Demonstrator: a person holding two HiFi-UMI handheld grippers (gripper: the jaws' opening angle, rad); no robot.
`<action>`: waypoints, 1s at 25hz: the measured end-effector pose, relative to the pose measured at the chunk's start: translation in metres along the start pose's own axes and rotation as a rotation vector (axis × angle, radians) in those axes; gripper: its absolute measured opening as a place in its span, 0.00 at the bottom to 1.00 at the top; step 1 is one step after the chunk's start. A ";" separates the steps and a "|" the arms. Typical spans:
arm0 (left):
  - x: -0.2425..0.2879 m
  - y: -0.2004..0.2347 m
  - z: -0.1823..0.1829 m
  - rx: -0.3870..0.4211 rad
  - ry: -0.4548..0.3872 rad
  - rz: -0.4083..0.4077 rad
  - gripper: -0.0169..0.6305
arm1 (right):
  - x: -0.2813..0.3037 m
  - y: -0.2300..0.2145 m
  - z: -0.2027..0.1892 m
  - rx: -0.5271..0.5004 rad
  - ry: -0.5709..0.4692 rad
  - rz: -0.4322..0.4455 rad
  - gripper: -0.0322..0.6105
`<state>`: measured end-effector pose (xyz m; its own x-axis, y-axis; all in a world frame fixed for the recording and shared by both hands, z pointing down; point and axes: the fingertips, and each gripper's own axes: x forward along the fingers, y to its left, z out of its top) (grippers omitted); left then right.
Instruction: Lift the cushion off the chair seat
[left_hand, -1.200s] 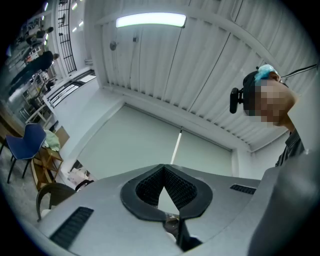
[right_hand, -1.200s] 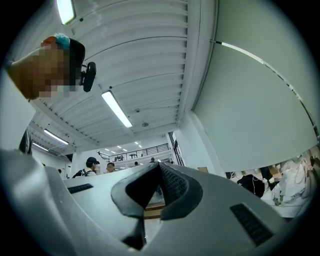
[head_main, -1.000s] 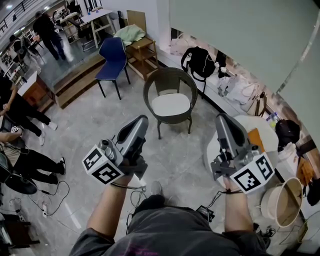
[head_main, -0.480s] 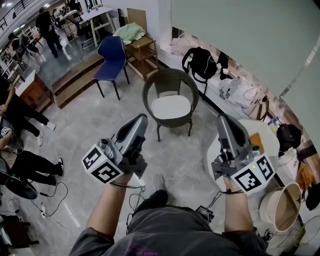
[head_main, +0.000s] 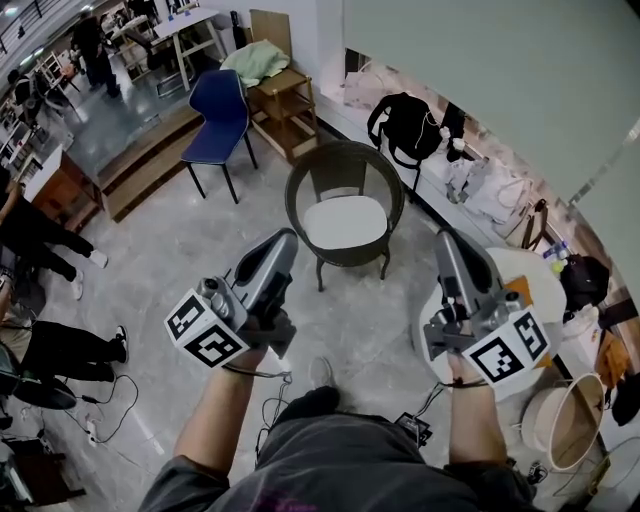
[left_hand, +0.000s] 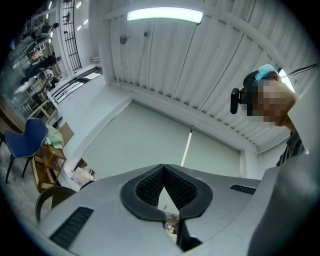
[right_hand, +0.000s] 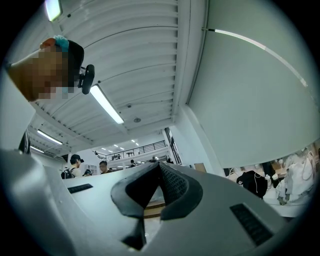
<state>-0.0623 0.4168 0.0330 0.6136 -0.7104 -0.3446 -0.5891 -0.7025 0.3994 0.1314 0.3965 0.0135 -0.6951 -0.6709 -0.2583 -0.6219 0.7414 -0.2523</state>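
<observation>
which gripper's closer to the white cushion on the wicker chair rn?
Left, slightly, judging by the head view. The left gripper is just left of the cushion and short of it; the right gripper is farther off to its right. Neither touches it.

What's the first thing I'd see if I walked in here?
Probably the round dark chair right in the middle, with a white cushion on its seat. Nearer, the left claw and the right claw are held up on either side, both shut and empty. A blue chair stands farther back on the left.
</observation>
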 end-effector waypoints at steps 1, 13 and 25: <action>0.002 0.008 0.001 -0.003 0.002 0.000 0.04 | 0.008 -0.003 -0.002 0.001 0.002 -0.002 0.06; 0.034 0.116 0.030 -0.040 0.026 -0.017 0.04 | 0.112 -0.034 -0.028 0.010 0.015 -0.037 0.06; 0.070 0.182 0.032 -0.054 0.051 -0.026 0.04 | 0.169 -0.072 -0.046 0.015 0.025 -0.061 0.06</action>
<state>-0.1435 0.2384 0.0542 0.6549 -0.6881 -0.3124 -0.5445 -0.7163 0.4364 0.0419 0.2303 0.0303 -0.6650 -0.7140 -0.2189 -0.6580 0.6988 -0.2806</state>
